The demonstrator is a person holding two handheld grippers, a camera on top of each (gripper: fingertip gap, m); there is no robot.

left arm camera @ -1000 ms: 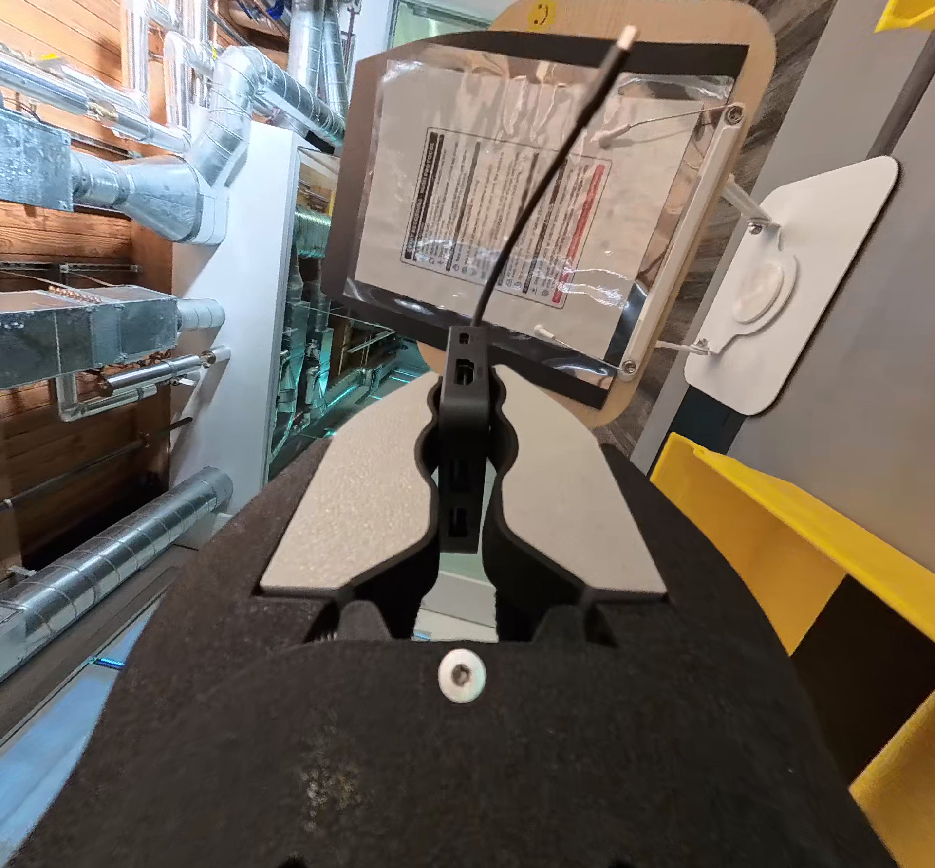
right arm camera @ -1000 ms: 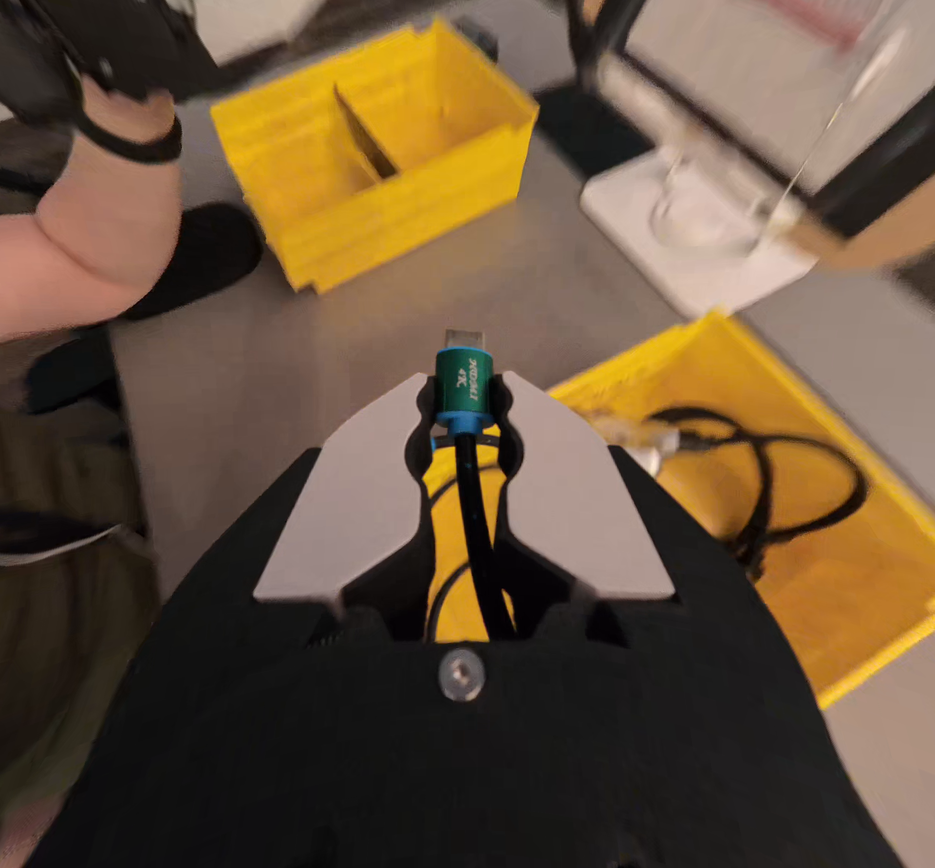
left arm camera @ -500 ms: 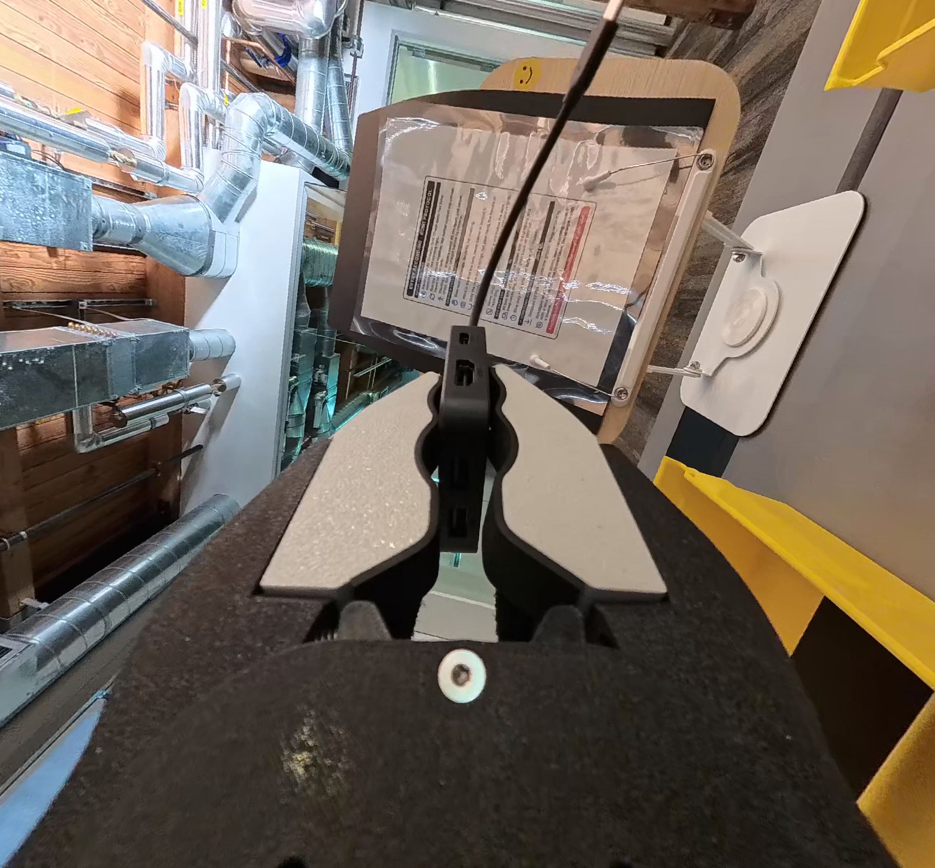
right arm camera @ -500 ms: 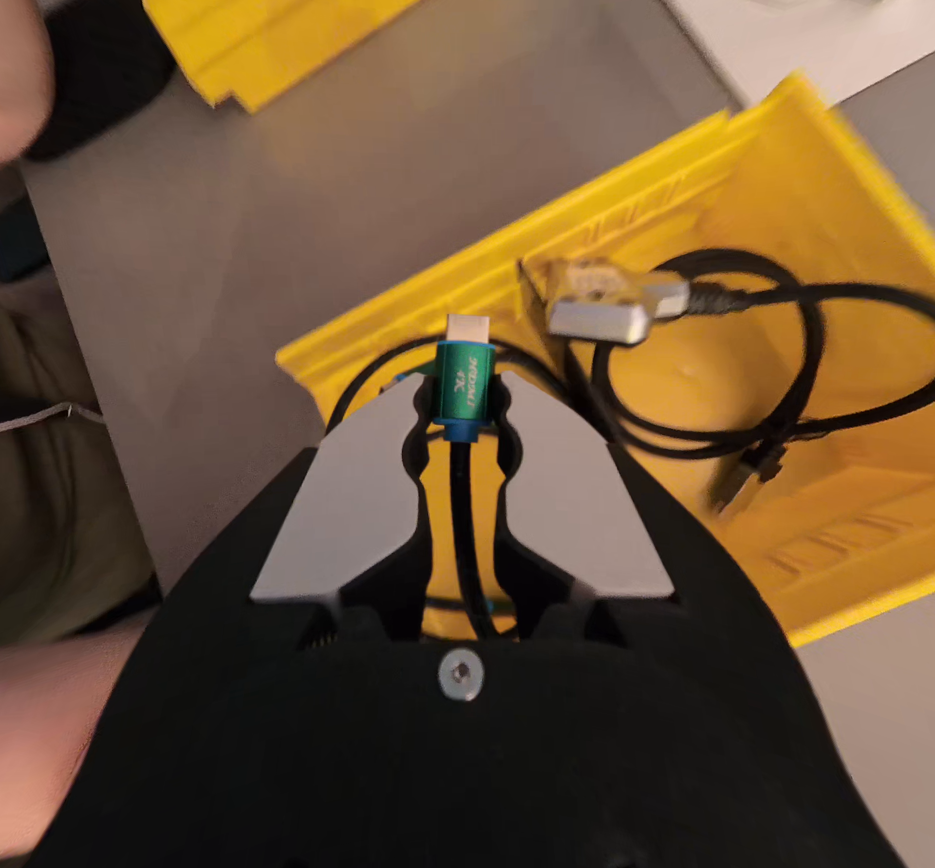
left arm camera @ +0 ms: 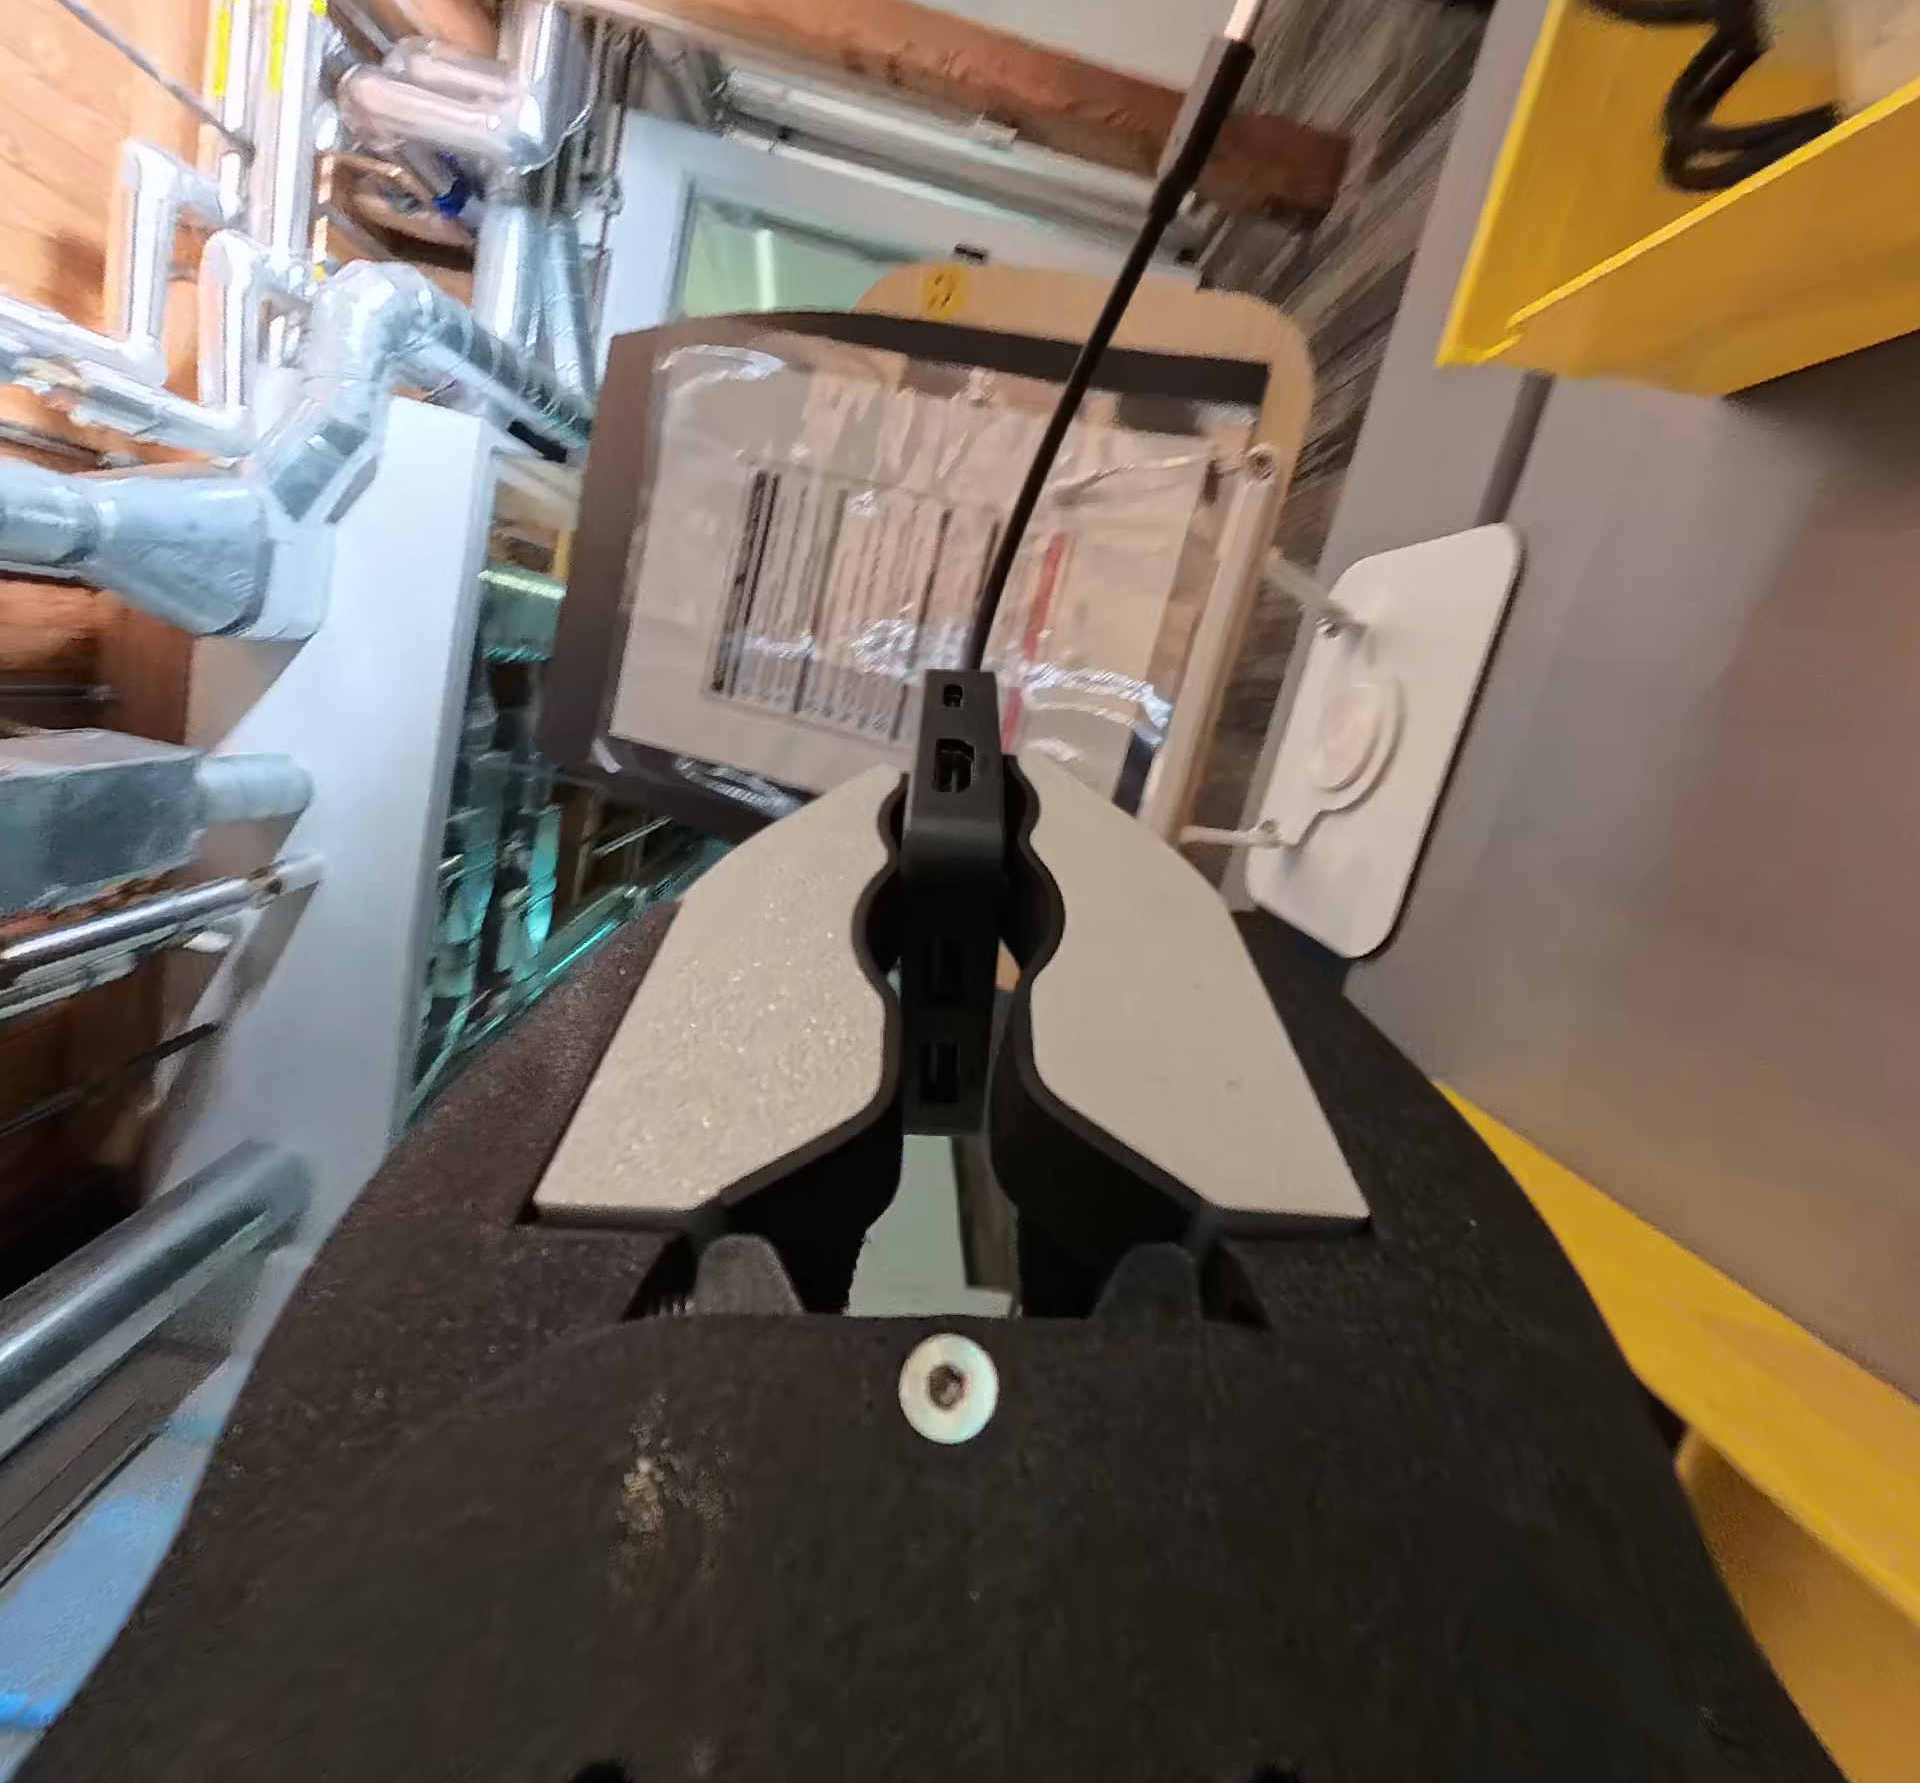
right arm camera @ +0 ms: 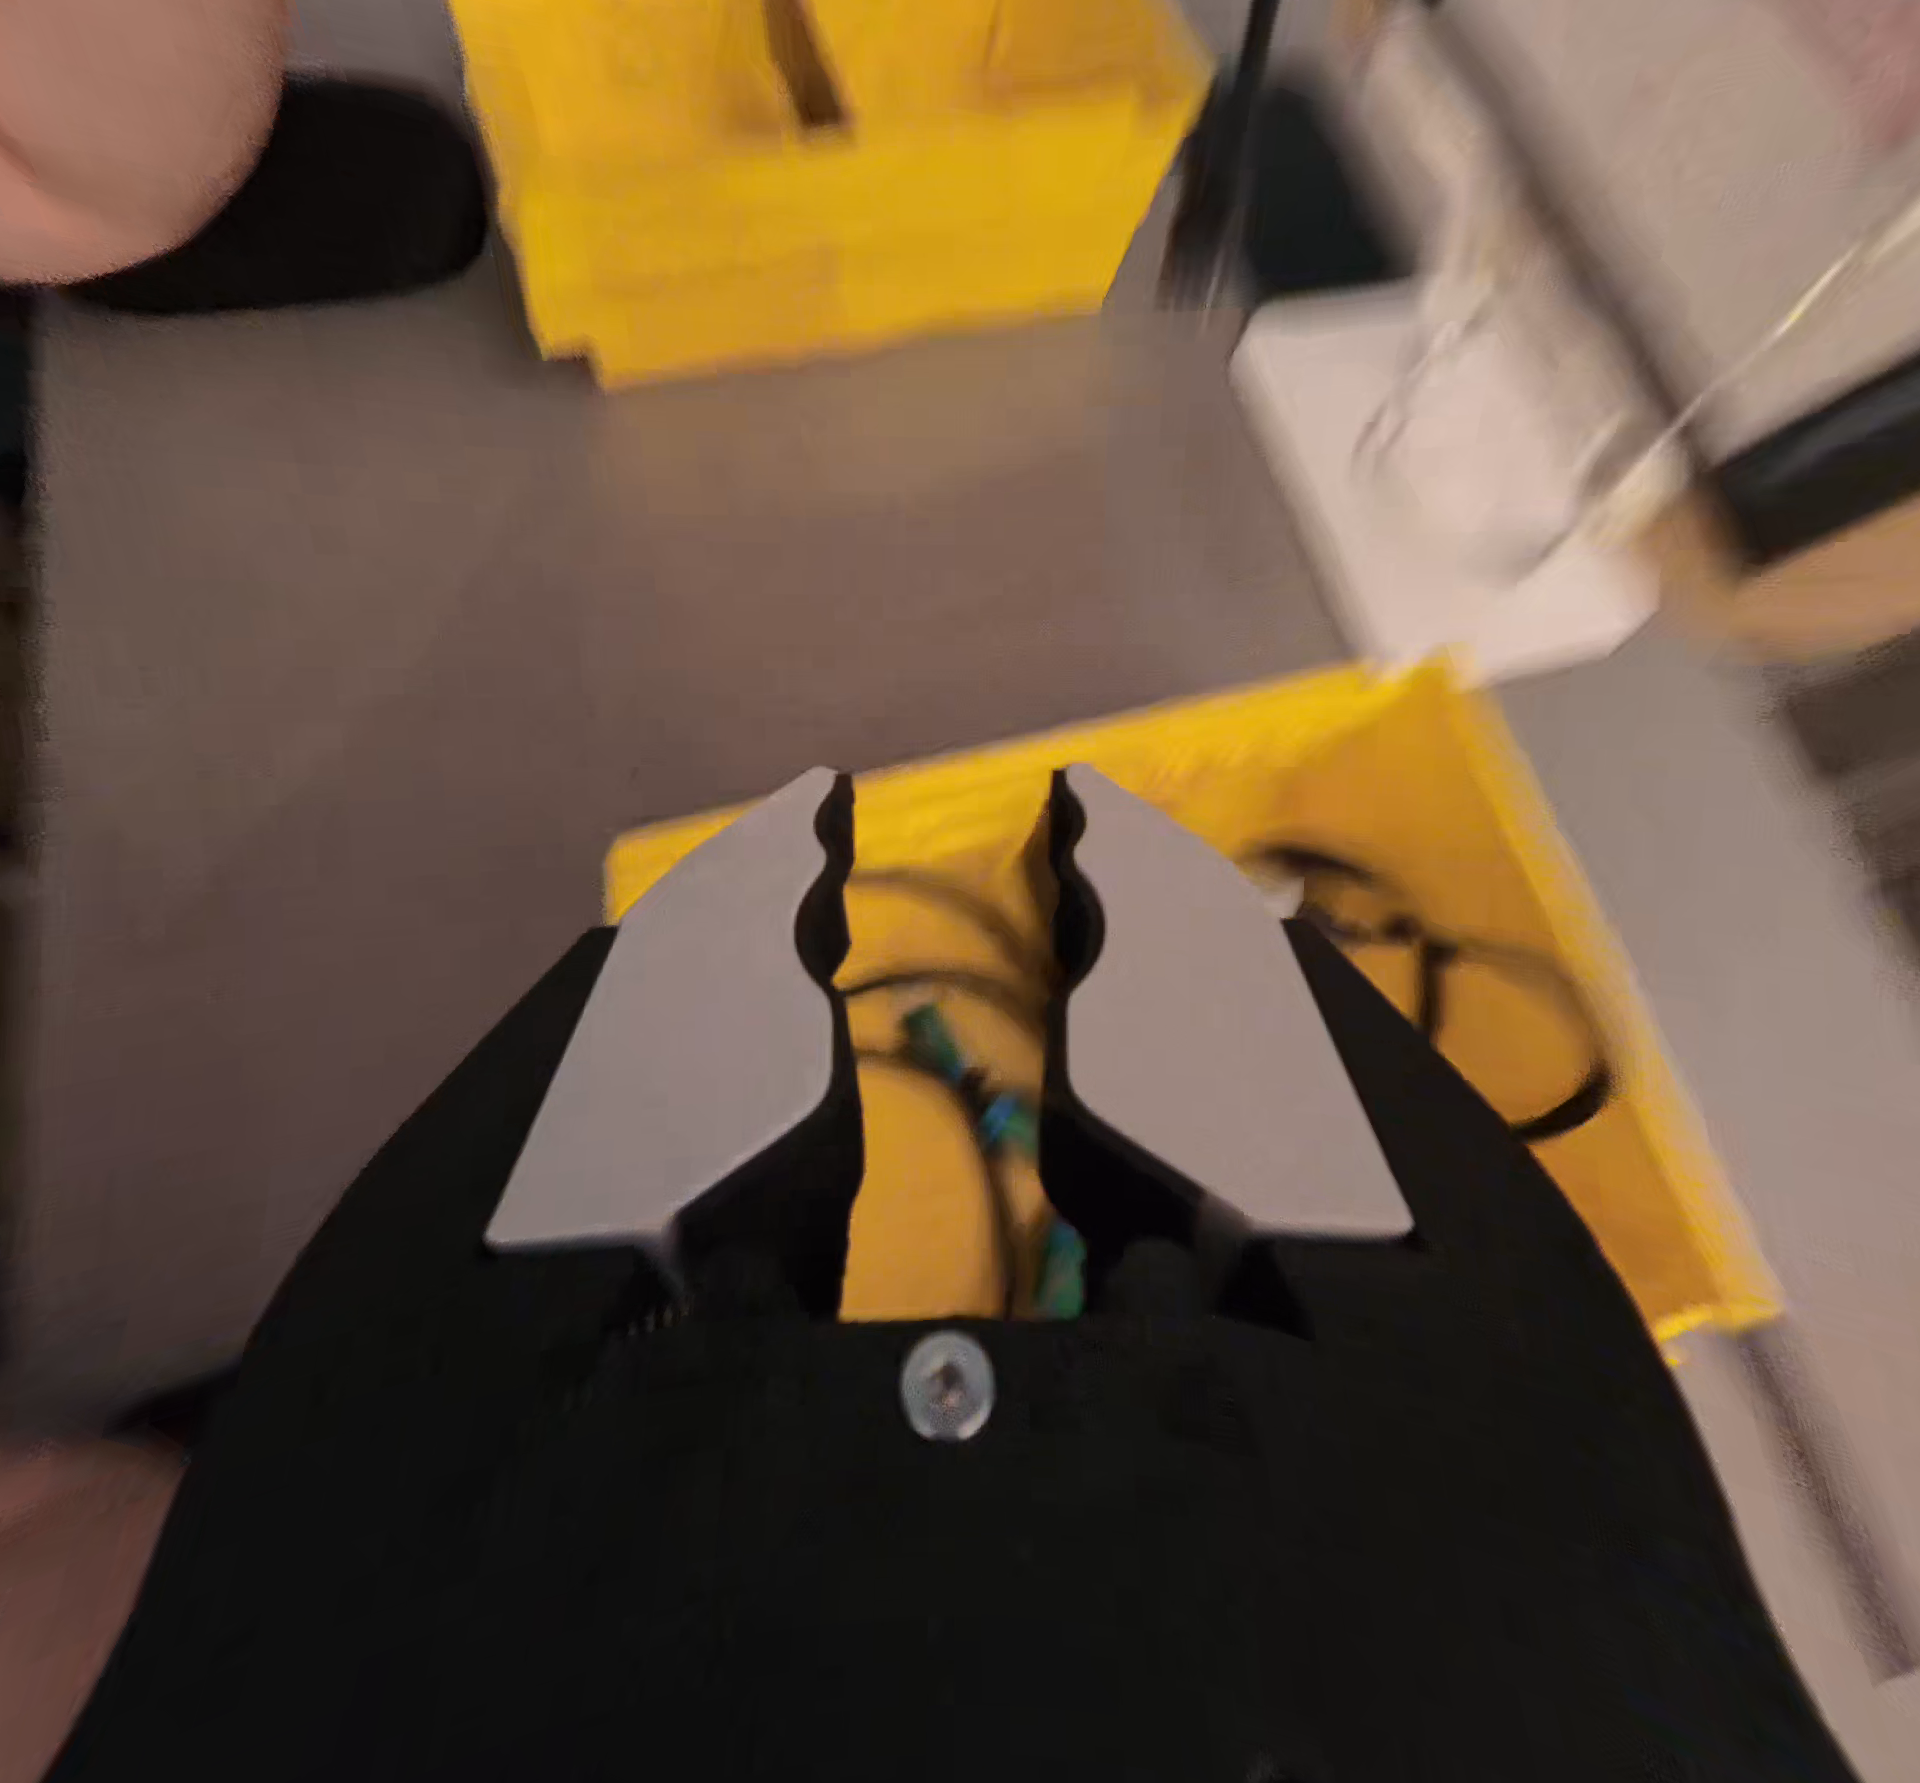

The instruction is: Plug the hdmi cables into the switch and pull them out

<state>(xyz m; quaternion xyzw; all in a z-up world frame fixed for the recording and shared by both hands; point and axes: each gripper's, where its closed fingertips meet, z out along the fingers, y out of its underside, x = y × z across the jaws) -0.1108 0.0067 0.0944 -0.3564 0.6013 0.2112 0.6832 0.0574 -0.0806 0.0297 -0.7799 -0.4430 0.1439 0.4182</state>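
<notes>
Two claws are shown, with different loads. The left claw (left arm camera: 951, 788) is closed tight on the black switch (left arm camera: 951, 902), held edge-up between the fingers; several ports are seen along its upper edge and none is occupied by a plug. A thin black pigtail lead (left arm camera: 1091, 362) is seen rising from the far end of the switch, ending in a small free connector. The right claw (right arm camera: 948, 783) is spread apart and nothing is gripped; it is held above the near yellow bin (right arm camera: 1538, 902) on the grey table (right arm camera: 623, 570). Inside that bin the hdmi cables (right arm camera: 992, 1115) are seen lying loose, black with green and blue plug shells, framed between the parted fingers; exact count cannot be told through the motion blur. A second, divided yellow bin (right arm camera: 810, 206) is seen farther off, and a white stand base (right arm camera: 1423, 476) to the right of it. Progress is judged late or between cycles: no cable is plugged in, the cables are down in the bin, the switch is in hand. Whether every plug-and-pull round has been done cannot be told. If not, a cable would have to be picked again and lined up with a port.
</notes>
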